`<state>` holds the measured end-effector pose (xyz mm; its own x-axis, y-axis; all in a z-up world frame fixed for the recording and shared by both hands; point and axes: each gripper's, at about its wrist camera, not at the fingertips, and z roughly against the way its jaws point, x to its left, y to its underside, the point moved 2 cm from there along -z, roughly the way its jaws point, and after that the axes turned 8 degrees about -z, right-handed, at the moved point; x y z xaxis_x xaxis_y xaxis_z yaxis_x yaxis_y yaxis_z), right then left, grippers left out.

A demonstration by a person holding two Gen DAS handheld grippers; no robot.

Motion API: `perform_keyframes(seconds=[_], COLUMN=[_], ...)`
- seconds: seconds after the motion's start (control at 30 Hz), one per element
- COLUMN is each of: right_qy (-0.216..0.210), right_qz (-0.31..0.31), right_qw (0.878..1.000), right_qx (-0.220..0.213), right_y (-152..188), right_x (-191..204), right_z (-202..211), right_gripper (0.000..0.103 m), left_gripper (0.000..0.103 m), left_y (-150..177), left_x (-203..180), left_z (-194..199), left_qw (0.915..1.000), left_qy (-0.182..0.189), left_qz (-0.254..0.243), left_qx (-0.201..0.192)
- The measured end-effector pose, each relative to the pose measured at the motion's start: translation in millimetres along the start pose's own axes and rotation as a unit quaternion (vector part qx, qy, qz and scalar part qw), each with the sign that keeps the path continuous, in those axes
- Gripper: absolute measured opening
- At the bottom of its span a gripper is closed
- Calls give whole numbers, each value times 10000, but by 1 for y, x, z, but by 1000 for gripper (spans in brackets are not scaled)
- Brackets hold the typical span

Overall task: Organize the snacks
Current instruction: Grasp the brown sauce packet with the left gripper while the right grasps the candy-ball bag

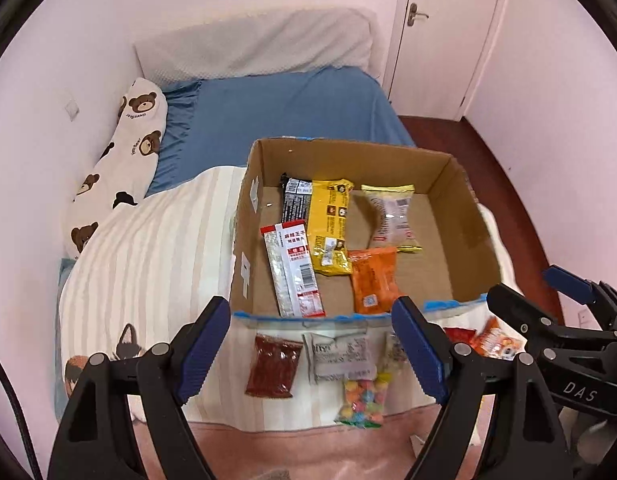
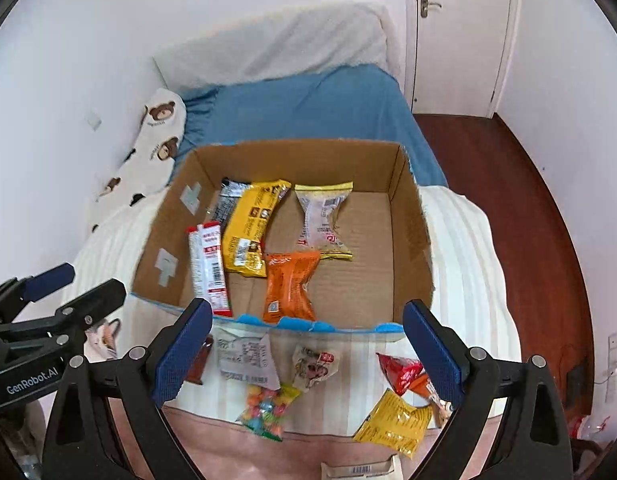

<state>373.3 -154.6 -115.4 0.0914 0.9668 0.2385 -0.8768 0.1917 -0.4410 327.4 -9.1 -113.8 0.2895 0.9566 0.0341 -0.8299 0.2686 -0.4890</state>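
Observation:
An open cardboard box (image 1: 444,168) (image 2: 408,208) sits on the bed. It holds a red-white stick pack (image 1: 294,270) (image 2: 208,268), a black pack (image 1: 294,200), a yellow pack (image 1: 330,226) (image 2: 250,226), a pale pack (image 1: 392,216) (image 2: 322,216) and an orange pack (image 1: 374,280) (image 2: 290,284). In front of the box lie a dark red pack (image 1: 274,366), a grey pack (image 1: 340,354) (image 2: 246,356), a candy bag (image 1: 362,400) (image 2: 266,408), a small yellow bag (image 2: 396,424) and a red pack (image 2: 400,372). My left gripper (image 1: 310,348) and right gripper (image 2: 308,360) are open and empty, above these loose snacks.
A bear-print pillow (image 1: 120,160) (image 2: 148,148) lies at the left by the wall. The blue sheet (image 1: 288,108) stretches behind the box. The striped blanket (image 1: 148,256) lies under the box. A wooden floor (image 2: 508,200) and a door (image 2: 460,32) are to the right.

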Motion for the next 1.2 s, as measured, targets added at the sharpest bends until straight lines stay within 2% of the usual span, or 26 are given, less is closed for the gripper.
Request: perform_keyframes(seconds=[0.17, 0.3, 0.5, 0.67, 0.77, 0.93, 1.03, 1.07, 1.1, 1.13, 1.2], right_qy=[-253, -435, -679, -902, -833, -737, -668, -622, -547, -491, -490], right_qz=[-130, -426, -1116, -1551, -1514, -1577, -1572, -1530, -1460, -1418, -1355], right_qw=[9996, 9975, 9834, 9641, 9611, 9531, 9492, 9503, 9525, 9535, 9545], right_qx=[-5, 360, 1260, 1957, 2157, 2477, 2641, 2639, 2615, 2612, 2612], right_y=[13, 40, 99, 140, 156, 174, 187, 188, 191, 193, 197], right_x=[-4, -16, -36, -27, -12, 2, 7, 8, 8, 7, 4], right_z=[27, 17, -51, -122, -155, -195, -209, -210, -210, -209, -206], right_gripper=[98, 98, 98, 95, 94, 90, 80, 75, 68, 64, 59], left_gripper=[82, 82, 82, 82, 82, 82, 82, 80, 64, 54, 54], left_y=[16, 45, 89, 109, 112, 116, 120, 121, 121, 122, 126], left_x=[4, 16, 42, 42, 34, 21, 17, 17, 18, 19, 23], left_z=[21, 7, -64, -136, -174, -220, -225, -223, -220, -215, -207], left_qw=[9998, 9992, 9920, 9807, 9730, 9640, 9662, 9678, 9708, 9721, 9731], left_qy=[105, -135, -354, -349, -249, -378, -421, -417, -389, -358, -256], left_qz=[171, 309, 515, 310, 65, -377, -476, -459, -403, -335, -147], left_qx=[-71, 197, 1096, 1900, 2295, 2606, 2499, 2441, 2332, 2293, 2285])
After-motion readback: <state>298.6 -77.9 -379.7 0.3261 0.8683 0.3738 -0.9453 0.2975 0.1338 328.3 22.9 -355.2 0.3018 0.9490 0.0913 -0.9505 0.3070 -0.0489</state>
